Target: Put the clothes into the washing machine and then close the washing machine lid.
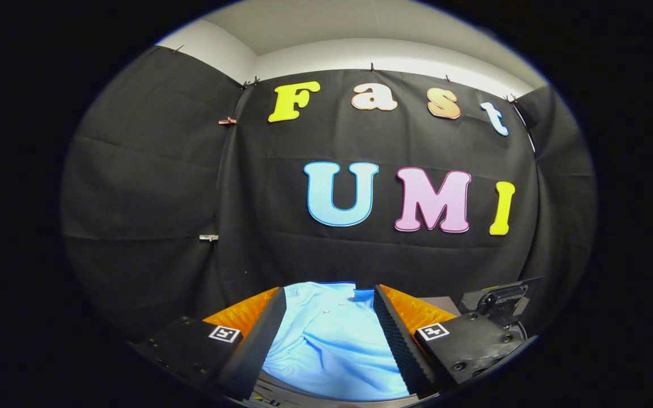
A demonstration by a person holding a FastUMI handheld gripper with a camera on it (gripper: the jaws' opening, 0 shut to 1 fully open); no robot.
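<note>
A light blue shirt [332, 345] with small buttons and a darker blue collar lies spread out between my two fingers and reaches just past their tips. My gripper [329, 292] is open, its fingers wide apart on either side of the cloth and not pressing on it. Beside the right finger stands a dark machine part [502, 300], probably part of the washing machine; I cannot tell whether it is the lid. A curved rim [304, 395] shows under the near edge of the shirt.
A grey flat surface [440, 306] lies just beyond the right finger. The booth's black cloth wall [151, 198] closes off the space ahead and to both sides, with small clips on it.
</note>
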